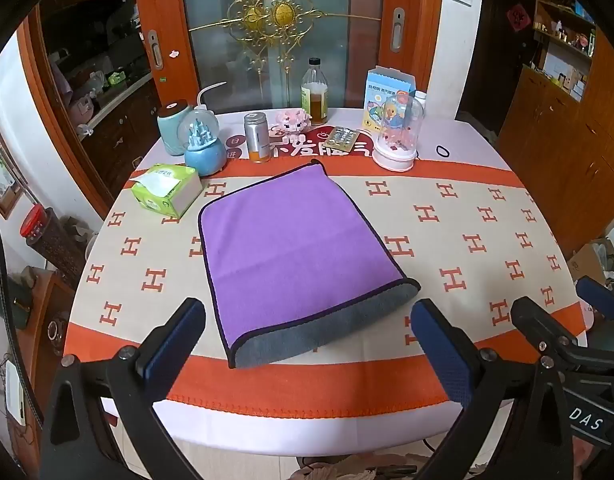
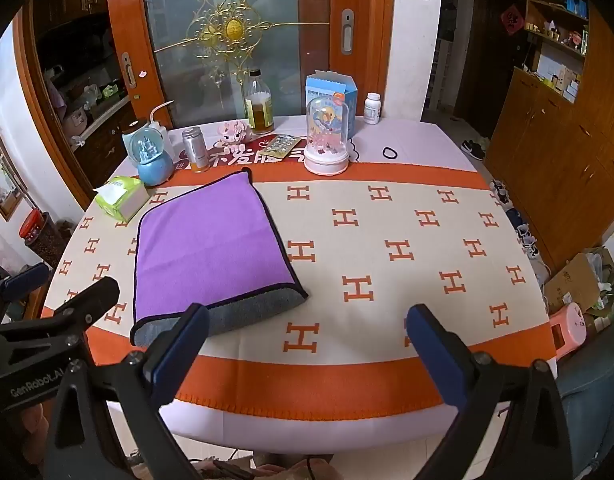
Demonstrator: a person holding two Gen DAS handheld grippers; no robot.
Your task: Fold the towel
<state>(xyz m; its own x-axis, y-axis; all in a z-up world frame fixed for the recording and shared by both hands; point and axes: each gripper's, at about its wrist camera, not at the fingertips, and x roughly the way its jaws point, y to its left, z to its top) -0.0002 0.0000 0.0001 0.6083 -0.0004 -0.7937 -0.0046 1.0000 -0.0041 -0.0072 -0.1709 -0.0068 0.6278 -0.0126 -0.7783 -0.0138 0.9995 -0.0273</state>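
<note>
The purple towel (image 1: 283, 240) lies flat on the worktop (image 1: 467, 240), seemingly folded once with its grey underside showing at the near edge, while the left tool (image 1: 307, 336) and right tool (image 2: 307, 340) hover spread and empty, so the next fold likely calls for pinching that near edge.

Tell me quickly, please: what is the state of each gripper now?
Left gripper: open, fingers wide apart, holding nothing, near the towel.
Right gripper: open, holding nothing, above the tablecloth.
</note>
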